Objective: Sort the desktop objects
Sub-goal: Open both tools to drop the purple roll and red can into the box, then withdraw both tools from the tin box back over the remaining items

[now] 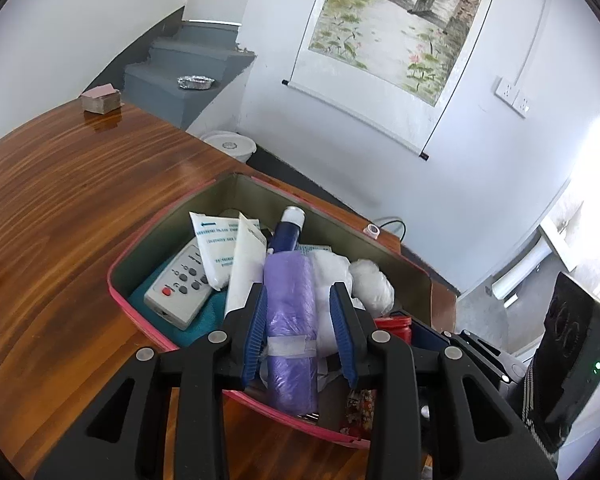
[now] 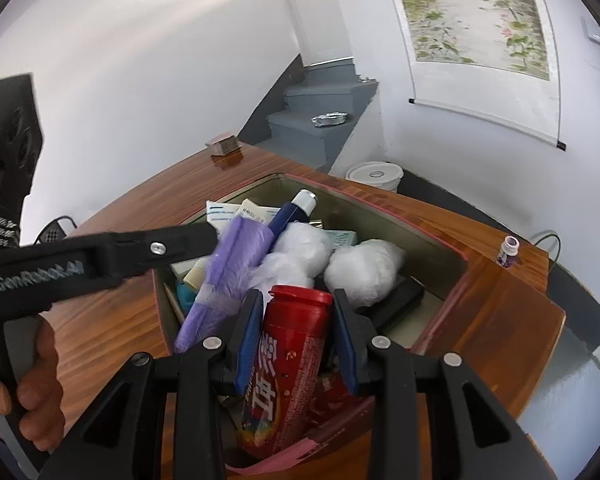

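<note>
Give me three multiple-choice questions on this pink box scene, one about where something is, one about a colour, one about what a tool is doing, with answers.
1. Where is the grey remote?
A. in the pink box
B. on the stairs
C. on the bare table

2. What colour is the cap of the blue tube?
A. red
B. white
C. black

3. What is the right tool doing?
A. hanging free of everything
B. gripping the red canister
C. gripping the remote

Answers:
1 A, the remote lies inside the box on teal cloth.
2 B, the tube's upper end is white in both views.
3 B, the canister sits between its blue pads, which press on its sides.
</note>
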`<state>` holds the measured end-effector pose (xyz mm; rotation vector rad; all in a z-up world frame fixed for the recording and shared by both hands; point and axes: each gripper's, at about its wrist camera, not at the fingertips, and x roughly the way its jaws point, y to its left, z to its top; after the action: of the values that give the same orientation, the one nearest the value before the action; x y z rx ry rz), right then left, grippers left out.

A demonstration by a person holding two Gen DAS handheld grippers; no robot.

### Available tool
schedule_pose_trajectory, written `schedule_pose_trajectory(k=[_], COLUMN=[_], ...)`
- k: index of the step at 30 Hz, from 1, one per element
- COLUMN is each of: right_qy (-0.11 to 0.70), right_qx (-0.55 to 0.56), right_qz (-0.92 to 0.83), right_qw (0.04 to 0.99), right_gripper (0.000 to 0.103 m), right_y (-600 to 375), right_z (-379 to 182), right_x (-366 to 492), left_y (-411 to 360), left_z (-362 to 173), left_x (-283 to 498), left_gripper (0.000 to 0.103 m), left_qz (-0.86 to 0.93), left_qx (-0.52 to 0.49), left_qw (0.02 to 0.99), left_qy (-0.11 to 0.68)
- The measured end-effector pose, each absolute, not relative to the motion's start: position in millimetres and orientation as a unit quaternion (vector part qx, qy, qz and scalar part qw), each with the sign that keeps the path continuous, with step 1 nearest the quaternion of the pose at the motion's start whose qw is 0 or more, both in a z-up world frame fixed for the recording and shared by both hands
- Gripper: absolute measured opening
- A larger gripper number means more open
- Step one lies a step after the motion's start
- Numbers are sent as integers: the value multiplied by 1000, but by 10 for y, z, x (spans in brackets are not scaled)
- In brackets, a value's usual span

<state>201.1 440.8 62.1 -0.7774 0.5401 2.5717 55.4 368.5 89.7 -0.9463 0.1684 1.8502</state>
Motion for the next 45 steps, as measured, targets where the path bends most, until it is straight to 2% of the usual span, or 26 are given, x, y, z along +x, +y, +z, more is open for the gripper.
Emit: schedule_pose_trajectory(k=[6, 10, 14, 19, 23, 28, 33, 37, 45], right_qy=[206, 207, 191, 169, 162, 160, 157, 156, 147], right_qx=[-269, -251, -233, -221, -219, -221, -232, -241, -261], right_qz=[915, 915, 919, 926, 931, 937, 941, 942, 943], right_qw=[220, 238, 254, 255, 243, 217, 193, 176, 147], right_gripper=[41, 55, 69, 73, 80, 81, 87, 88, 88], right_y=[4446, 4432, 4356, 4205, 4068, 3897, 3727, 3605, 3401], right_z=[674, 750, 852, 954, 989, 1007, 961, 908, 827], right_x=[2090, 2141, 2149, 2098, 2039, 1917, 1812, 1742, 1615], left_y=[3574, 3474, 3339, 3148, 2966, 2710, 2443, 2284, 1843], left_z=[966, 1018, 1093, 1212, 1226, 1218, 1201, 1146, 957], left_x=[517, 476, 407, 334, 198, -5, -230, -435, -892], left_gripper=[36, 36, 53, 53, 54, 54, 66, 66, 66], left_qz=[781, 794, 805, 829, 838, 852, 872, 888, 897], left_qx=[-382, -375, -370, -347, -353, -361, -360, -361, -385], left_qw=[489, 475, 462, 437, 415, 380, 331, 285, 213], left_qy=[68, 67, 48, 40, 26, 8, -6, -2, -42])
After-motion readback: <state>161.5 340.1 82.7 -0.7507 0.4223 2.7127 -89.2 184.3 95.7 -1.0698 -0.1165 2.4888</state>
